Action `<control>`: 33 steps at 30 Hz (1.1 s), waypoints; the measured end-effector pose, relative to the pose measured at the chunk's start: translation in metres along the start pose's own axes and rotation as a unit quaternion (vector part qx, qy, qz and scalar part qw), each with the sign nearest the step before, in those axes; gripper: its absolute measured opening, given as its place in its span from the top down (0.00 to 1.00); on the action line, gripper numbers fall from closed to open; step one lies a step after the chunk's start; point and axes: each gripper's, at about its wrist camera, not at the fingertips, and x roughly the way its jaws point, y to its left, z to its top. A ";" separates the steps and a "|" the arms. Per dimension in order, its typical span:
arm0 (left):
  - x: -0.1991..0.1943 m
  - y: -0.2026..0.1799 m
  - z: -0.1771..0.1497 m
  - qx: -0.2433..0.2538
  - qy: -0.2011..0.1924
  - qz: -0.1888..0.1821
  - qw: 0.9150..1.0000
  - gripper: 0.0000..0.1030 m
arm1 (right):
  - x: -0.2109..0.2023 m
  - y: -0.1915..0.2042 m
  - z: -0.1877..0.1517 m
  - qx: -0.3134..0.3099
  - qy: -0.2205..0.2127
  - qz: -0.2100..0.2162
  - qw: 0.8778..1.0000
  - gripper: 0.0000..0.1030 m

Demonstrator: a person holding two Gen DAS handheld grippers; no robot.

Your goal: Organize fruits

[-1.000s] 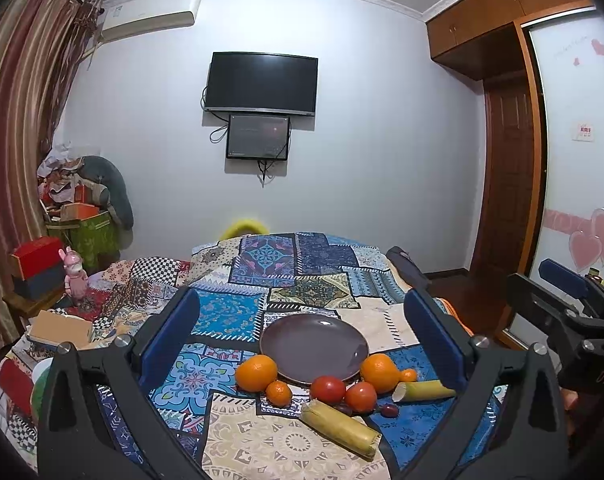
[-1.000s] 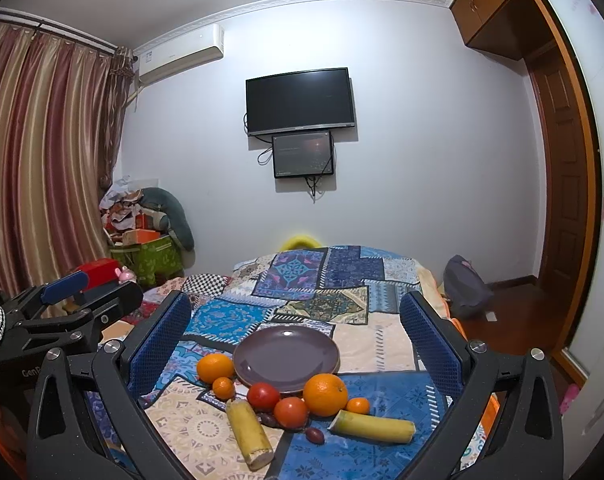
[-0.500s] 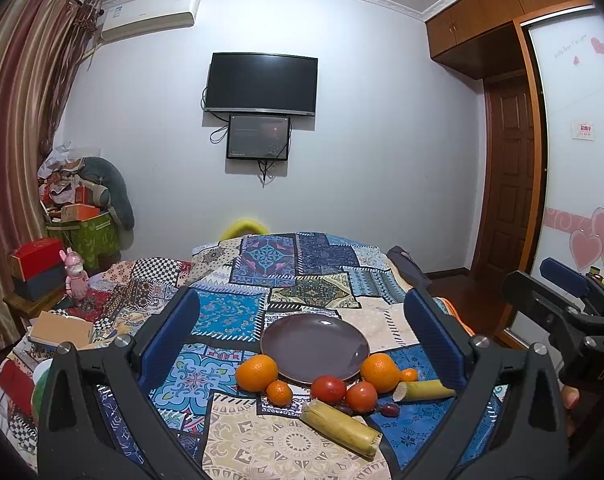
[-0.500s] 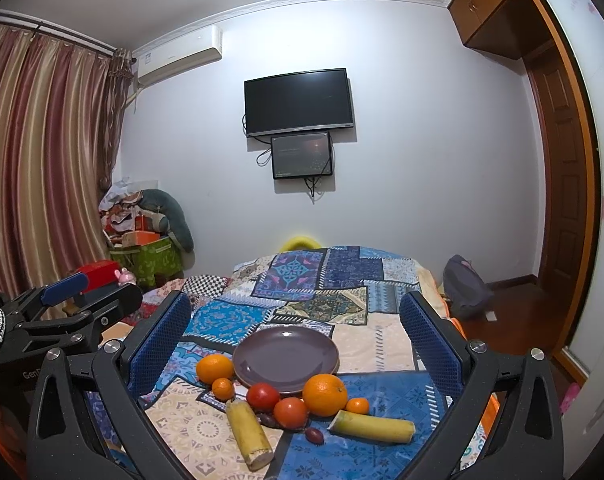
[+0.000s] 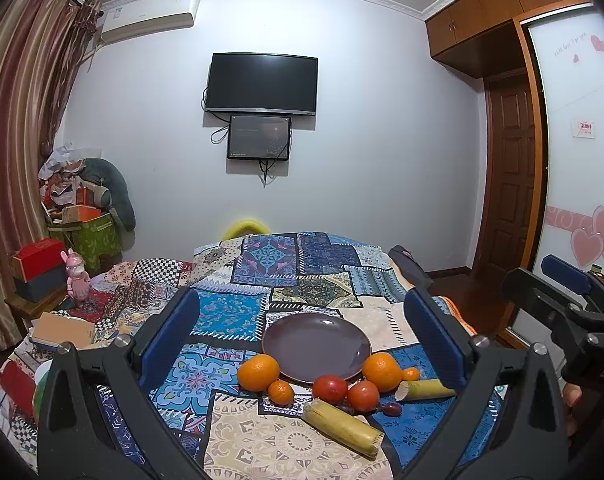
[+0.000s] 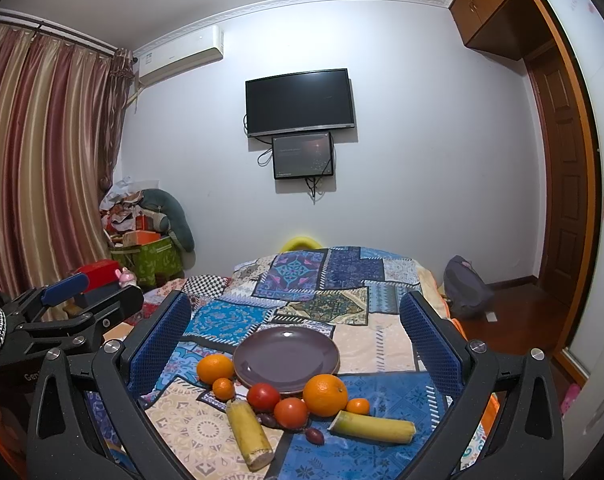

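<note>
We held both left tongs (image 5: 302, 328) and right tongs (image 6: 294, 328) spread, empty, above the fruit ringing the plate (image 6: 286, 356) on the bed (image 6: 382, 344).

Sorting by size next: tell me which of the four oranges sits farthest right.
The small orange tucked against the right side of the big orange, just above the right-hand yellow stalk piece. The other small one lies far left.

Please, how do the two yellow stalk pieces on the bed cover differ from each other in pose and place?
The left stalk piece lies pointing toward the camera, below the small left orange; the right stalk piece lies crosswise, below the large right orange. The left one looks thicker, though the lens may exaggerate this. The right one shows a pale cut end facing the tomatoes. Both are yellow, lie flat, outside the plate.
</note>
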 end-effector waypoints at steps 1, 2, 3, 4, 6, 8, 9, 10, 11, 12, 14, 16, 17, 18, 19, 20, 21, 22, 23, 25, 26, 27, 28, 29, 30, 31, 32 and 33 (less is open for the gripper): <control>0.000 0.000 0.000 0.000 0.000 0.000 1.000 0.00 | 0.000 0.000 0.000 0.001 0.000 0.000 1.000 0.00; 0.000 0.000 0.000 0.001 0.000 0.000 1.000 0.00 | 0.000 0.000 0.001 0.001 -0.001 0.000 1.000 0.00; 0.000 0.000 0.000 0.000 0.000 0.000 1.000 0.00 | 0.000 0.000 0.001 0.002 0.000 0.000 1.000 0.00; 0.000 0.000 0.000 0.000 0.000 0.000 1.000 0.00 | 0.000 0.000 0.002 0.002 -0.001 0.000 1.000 0.00; 0.000 0.000 0.000 0.001 -0.002 0.001 1.000 0.00 | 0.000 0.001 0.001 0.003 -0.001 -0.001 1.000 0.00; 0.000 0.000 0.000 0.001 -0.002 0.001 1.000 0.00 | 0.000 0.001 0.002 0.002 0.000 0.000 1.000 0.00; 0.000 0.000 0.000 0.001 -0.003 0.001 1.000 0.00 | 0.000 0.000 0.001 0.002 0.000 0.000 1.000 0.00; 0.000 -0.001 0.000 0.002 -0.002 0.001 1.000 0.00 | 0.000 0.001 0.001 0.002 0.000 0.000 1.000 0.00; 0.000 0.000 0.000 0.001 -0.002 0.001 1.000 0.00 | 0.000 0.001 0.001 0.002 0.000 0.000 1.000 0.00; 0.000 0.000 0.001 0.002 -0.002 0.000 1.000 0.00 | 0.000 0.001 0.002 0.002 0.000 0.000 1.000 0.00; -0.001 0.000 0.001 0.004 -0.003 0.001 1.000 0.00 | 0.001 -0.001 0.001 0.002 0.001 0.001 1.000 0.00; -0.002 -0.001 0.001 0.004 -0.003 0.000 1.000 0.00 | 0.001 -0.001 0.001 0.001 0.001 0.000 1.000 0.00; -0.001 -0.001 0.000 0.004 -0.002 0.000 1.000 0.00 | 0.001 -0.001 0.001 0.001 0.001 0.000 1.000 0.00; -0.001 0.000 0.000 0.003 -0.002 -0.001 1.000 0.00 | 0.001 -0.001 0.001 0.001 0.001 0.000 1.000 0.00; -0.001 -0.001 0.000 0.003 -0.001 -0.002 1.000 0.00 | 0.001 -0.002 0.001 0.001 0.001 0.000 1.000 0.00; -0.001 -0.001 0.000 0.003 0.000 -0.003 1.000 0.00 | 0.002 -0.002 0.000 0.001 0.002 0.000 1.000 0.00; -0.001 -0.001 0.000 0.003 0.001 -0.002 1.000 0.00 | 0.003 -0.002 0.000 0.001 0.004 0.002 1.000 0.00; 0.000 -0.001 0.000 0.005 0.002 0.000 1.000 0.00 | 0.005 -0.002 0.000 0.002 0.006 0.005 1.000 0.00; 0.001 -0.001 -0.001 0.007 0.002 0.001 1.000 0.00 | 0.006 -0.002 -0.001 0.001 0.009 0.006 1.000 0.00; 0.004 -0.001 -0.002 0.011 0.006 0.001 1.000 0.00 | 0.011 -0.002 -0.003 -0.002 0.014 0.010 1.000 0.00; 0.006 -0.001 -0.003 0.012 0.009 0.001 1.000 0.00 | 0.013 -0.001 -0.004 -0.004 0.017 0.011 1.000 0.00; 0.008 0.000 -0.004 0.013 0.012 0.001 1.000 0.00 | 0.015 -0.001 -0.006 -0.006 0.019 0.012 1.000 0.00; 0.011 0.002 -0.005 0.014 0.017 0.002 1.000 0.01 | 0.018 -0.002 -0.008 -0.007 0.022 0.014 1.000 0.00; 0.013 0.003 -0.006 0.014 0.020 0.002 1.000 0.02 | 0.021 -0.002 -0.010 -0.008 0.027 0.015 1.000 0.00; 0.016 0.003 -0.007 0.013 0.024 0.001 1.000 0.05 | 0.022 -0.003 -0.012 -0.008 0.030 0.016 0.999 0.00; 0.019 0.005 -0.009 0.012 0.030 0.000 0.999 0.07 | 0.025 -0.004 -0.015 -0.007 0.036 0.019 0.999 0.00; 0.023 0.007 -0.009 0.009 0.037 -0.001 0.999 0.09 | 0.028 -0.005 -0.017 -0.006 0.041 0.020 0.999 0.00; 0.029 0.011 -0.011 0.003 0.046 -0.002 0.999 0.12 | 0.031 -0.006 -0.019 -0.005 0.047 0.021 0.999 0.01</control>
